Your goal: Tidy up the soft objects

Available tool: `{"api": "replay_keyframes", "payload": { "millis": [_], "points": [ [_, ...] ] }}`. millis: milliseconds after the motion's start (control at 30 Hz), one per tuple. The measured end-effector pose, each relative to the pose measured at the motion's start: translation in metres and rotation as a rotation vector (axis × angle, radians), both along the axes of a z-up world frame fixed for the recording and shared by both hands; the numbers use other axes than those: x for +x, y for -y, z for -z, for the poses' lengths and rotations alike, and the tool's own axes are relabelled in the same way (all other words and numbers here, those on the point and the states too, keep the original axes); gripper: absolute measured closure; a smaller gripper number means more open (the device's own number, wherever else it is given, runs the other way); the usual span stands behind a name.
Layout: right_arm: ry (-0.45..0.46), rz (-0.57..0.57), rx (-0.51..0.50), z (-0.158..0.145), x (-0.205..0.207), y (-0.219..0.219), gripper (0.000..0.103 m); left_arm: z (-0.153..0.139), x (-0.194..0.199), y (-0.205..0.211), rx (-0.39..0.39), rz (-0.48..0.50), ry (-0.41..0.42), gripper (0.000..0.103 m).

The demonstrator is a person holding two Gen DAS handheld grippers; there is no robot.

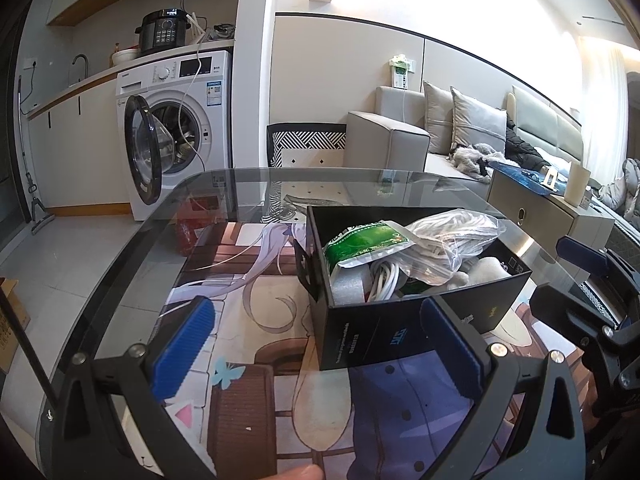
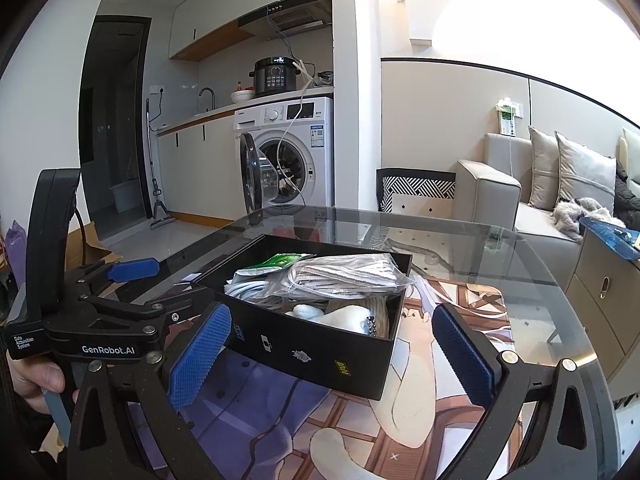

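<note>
A black open box [image 1: 372, 332] [image 2: 320, 348] stands on the glass table. It holds a green packet [image 1: 360, 242] [image 2: 282, 260], a clear bag of pale cords [image 1: 448, 240] [image 2: 340, 278], a white cable coil [image 1: 382, 276] [image 2: 250, 288] and white soft pieces [image 2: 344, 316]. My left gripper [image 1: 316, 344] is open and empty, just before the box's near wall. My right gripper [image 2: 332, 356] is open and empty, its blue pads either side of the box's near corner. The left gripper also shows in the right wrist view [image 2: 132, 270], left of the box.
A printed mat [image 1: 248, 320] [image 2: 440, 400] lies under the glass table [image 1: 224, 188] [image 2: 520, 248]. A washing machine with its door open [image 1: 176, 128] [image 2: 288, 160] stands beyond. A sofa [image 1: 400, 140] [image 2: 500, 196] and a cabinet [image 1: 540, 208] [image 2: 600, 292] are to the right.
</note>
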State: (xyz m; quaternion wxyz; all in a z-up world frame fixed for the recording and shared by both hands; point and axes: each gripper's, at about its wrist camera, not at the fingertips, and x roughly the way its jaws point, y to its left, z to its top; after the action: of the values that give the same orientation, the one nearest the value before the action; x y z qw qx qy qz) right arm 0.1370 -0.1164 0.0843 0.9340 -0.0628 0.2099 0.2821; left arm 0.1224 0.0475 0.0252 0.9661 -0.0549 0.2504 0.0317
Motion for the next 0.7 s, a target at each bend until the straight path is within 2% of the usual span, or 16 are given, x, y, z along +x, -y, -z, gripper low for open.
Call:
{"api": "replay_keyframes", "payload": {
  "millis": [700],
  "points": [
    [0.001,0.000,0.001,0.0000,0.0003,0.0007,0.001,-0.0001,-0.0003,0.0003,0.000,-0.001,0.000,0.000]
  ]
}}
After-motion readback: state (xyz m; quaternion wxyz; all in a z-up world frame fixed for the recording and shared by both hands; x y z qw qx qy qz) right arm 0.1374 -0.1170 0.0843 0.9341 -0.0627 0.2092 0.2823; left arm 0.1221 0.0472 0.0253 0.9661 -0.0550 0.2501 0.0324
